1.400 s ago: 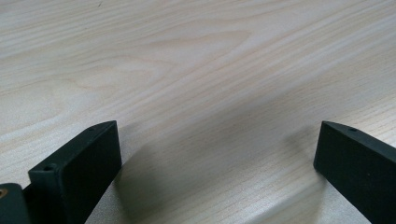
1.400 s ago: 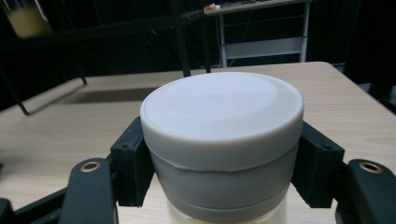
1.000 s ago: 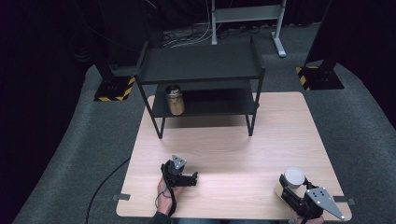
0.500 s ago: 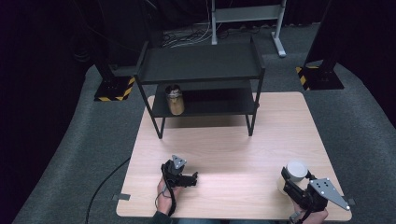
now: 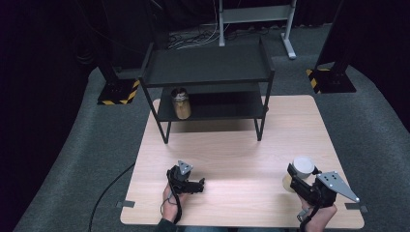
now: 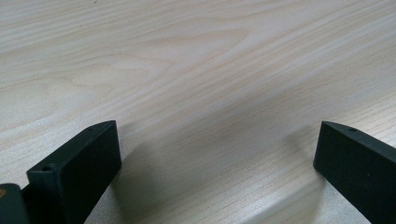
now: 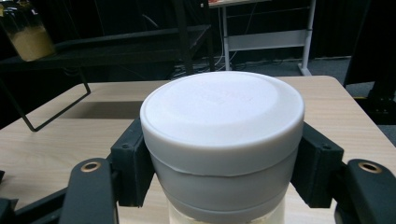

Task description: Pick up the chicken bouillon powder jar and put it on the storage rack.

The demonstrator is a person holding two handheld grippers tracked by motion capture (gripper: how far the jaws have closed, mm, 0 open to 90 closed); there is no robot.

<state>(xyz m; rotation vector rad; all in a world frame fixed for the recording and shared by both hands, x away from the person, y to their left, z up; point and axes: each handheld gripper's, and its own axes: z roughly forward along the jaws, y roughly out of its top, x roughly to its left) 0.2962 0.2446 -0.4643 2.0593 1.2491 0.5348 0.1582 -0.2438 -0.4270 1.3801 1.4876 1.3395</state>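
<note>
Right tongs (image 7: 222,154) clamped on white-lidded jar (image 7: 222,140), pads pressing both sides just below the lid, pale contents showing under them; held just above the worktop (image 5: 232,154) near its right front corner. Faint embossed writing on the lid, too weak to read. Left tongs (image 6: 212,163) spread wide apart, nothing between, low over bare wood grain. Well beyond the right tongs, to their left, black shelf rack (image 5: 208,72) with glass jar (image 5: 181,103) on its lower shelf; label not readable.
</note>
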